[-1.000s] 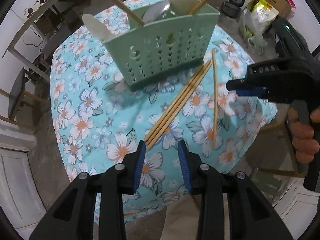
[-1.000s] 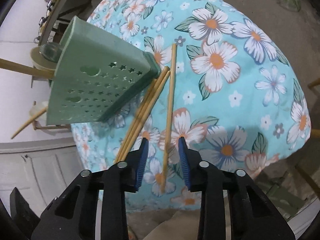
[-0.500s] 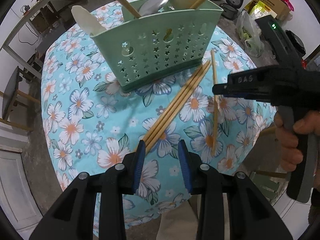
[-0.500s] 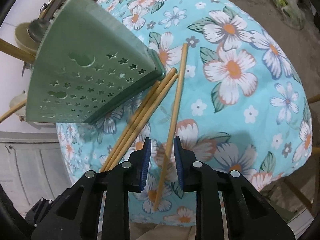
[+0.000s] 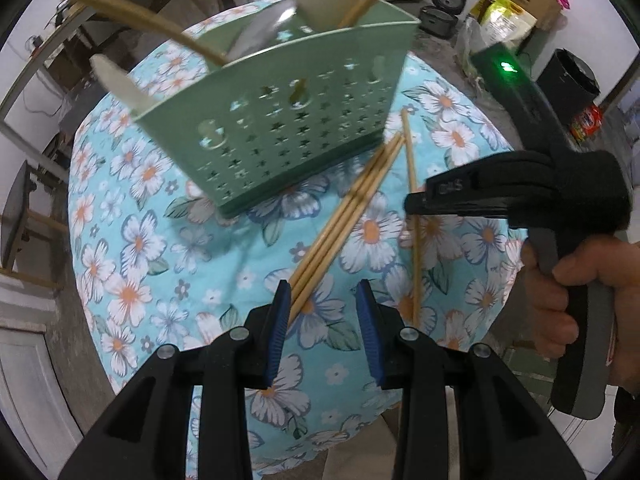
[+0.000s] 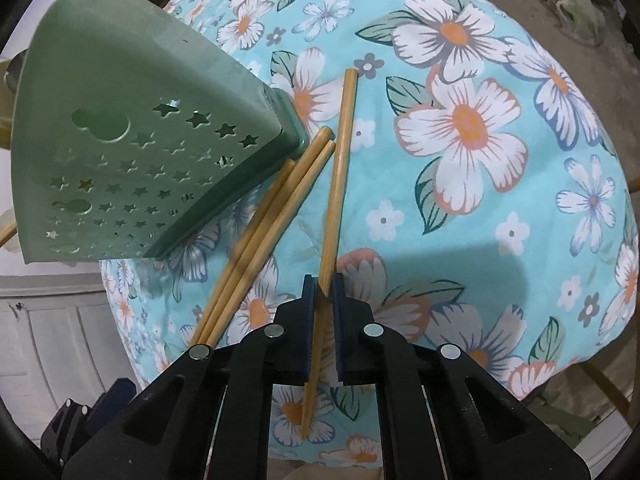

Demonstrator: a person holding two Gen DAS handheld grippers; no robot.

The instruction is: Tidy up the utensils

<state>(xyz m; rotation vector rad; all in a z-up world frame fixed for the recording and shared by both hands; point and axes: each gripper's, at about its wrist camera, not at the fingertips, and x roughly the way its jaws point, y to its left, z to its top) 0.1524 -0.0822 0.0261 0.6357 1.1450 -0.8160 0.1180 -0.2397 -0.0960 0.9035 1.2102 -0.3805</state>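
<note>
A green perforated caddy (image 5: 288, 132) (image 6: 132, 152) stands on the floral tablecloth (image 5: 132, 240) with spoons and chopsticks sticking out of its top. Three bamboo chopsticks (image 5: 352, 216) (image 6: 260, 232) lie bundled against its base. A single chopstick (image 6: 338, 168) (image 5: 412, 184) lies beside them. My right gripper (image 6: 323, 288) (image 5: 412, 204), held by a hand (image 5: 580, 280), is closing, and its blue pads pinch the single chopstick low on its shaft. My left gripper (image 5: 323, 312) hovers open over the near end of the bundle, which ends beside the left pad.
The round table's edge (image 6: 580, 320) drops off close behind both grippers. Beyond the table stand a rice cooker (image 5: 444, 20), bags and boxes (image 5: 512, 12) and a black bin (image 5: 572, 76). A white cabinet door (image 5: 24, 380) is at the lower left.
My right gripper came down over the single chopstick and its jaws narrowed onto it. My left gripper drew nearer to the bundle's end and kept the same opening.
</note>
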